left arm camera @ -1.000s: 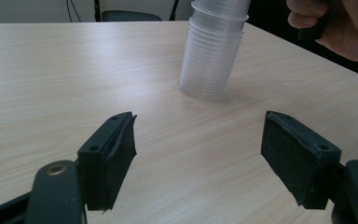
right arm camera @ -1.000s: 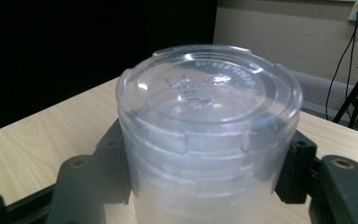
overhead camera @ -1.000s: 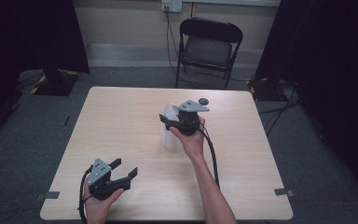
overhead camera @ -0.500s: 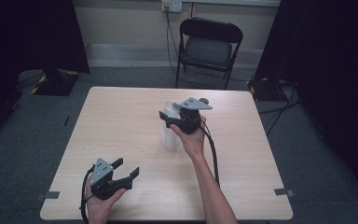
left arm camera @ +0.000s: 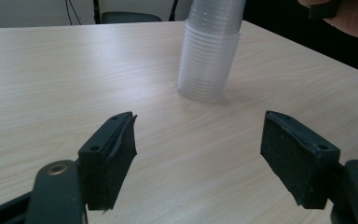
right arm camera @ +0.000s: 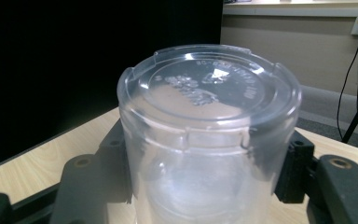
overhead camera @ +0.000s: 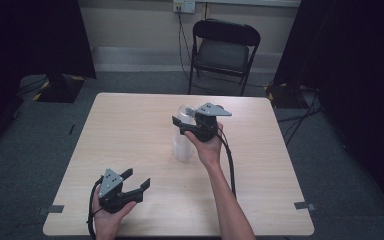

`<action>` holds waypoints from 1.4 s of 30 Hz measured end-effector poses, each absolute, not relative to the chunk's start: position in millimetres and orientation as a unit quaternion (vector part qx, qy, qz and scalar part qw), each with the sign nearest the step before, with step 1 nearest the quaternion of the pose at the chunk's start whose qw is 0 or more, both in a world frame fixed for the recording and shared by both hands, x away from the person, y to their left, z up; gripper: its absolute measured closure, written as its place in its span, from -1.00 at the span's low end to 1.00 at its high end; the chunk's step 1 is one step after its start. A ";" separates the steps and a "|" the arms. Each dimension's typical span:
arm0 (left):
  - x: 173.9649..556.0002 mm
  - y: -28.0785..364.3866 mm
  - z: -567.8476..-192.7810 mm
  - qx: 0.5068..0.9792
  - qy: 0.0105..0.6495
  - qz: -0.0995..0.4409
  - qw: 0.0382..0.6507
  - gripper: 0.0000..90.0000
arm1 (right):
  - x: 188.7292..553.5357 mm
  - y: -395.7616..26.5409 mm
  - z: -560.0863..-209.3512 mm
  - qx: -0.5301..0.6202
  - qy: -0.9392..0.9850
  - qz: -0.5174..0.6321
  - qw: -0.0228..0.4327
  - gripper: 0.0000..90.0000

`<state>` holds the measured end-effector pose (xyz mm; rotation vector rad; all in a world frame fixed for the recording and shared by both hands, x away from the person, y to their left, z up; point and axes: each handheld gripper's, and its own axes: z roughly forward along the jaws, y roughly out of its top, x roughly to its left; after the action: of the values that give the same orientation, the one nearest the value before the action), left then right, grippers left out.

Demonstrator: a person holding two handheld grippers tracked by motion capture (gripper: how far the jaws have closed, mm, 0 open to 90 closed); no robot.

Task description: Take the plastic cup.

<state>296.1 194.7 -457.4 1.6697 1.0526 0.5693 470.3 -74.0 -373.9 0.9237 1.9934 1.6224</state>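
Right gripper [overhead camera: 182, 121] has just been closing its jaws, now clamped on the top cup of the upside-down stack of clear cups [overhead camera: 183, 142] mid-table [overhead camera: 130, 125]. Left gripper [overhead camera: 137, 181], well apart at the near edge, has its jaws spread, holding nothing.

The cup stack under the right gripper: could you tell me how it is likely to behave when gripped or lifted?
The cup stack is thin clear plastic, so probably light and easily crushed. It stands tall and narrow, upside down on the table, so a sideways push may tip it. With the right gripper closing on the top cup, that cup might slide off alone.
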 end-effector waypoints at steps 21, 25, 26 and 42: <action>298.7 185.2 -460.6 0.710 0.421 0.225 0.517 -0.43 | 466.3 -79.2 -350.5 0.326 0.698 0.607 0.195 -0.06; 299.3 183.8 -460.8 0.711 0.420 0.218 0.521 -0.43 | 462.1 -81.0 -343.8 0.320 0.694 0.612 0.204 -0.04; 299.1 183.5 -460.9 0.711 0.419 0.218 0.521 -0.43 | 461.0 -81.5 -342.0 0.319 0.692 0.614 0.205 -0.04; 301.0 179.2 -461.4 0.711 0.412 0.200 0.534 -0.52 | 432.6 -104.1 -327.3 0.314 0.671 0.642 0.196 -0.02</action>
<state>301.0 179.2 -461.4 1.6940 0.9828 0.4758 432.6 -104.1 -327.3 0.8794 1.8810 1.7989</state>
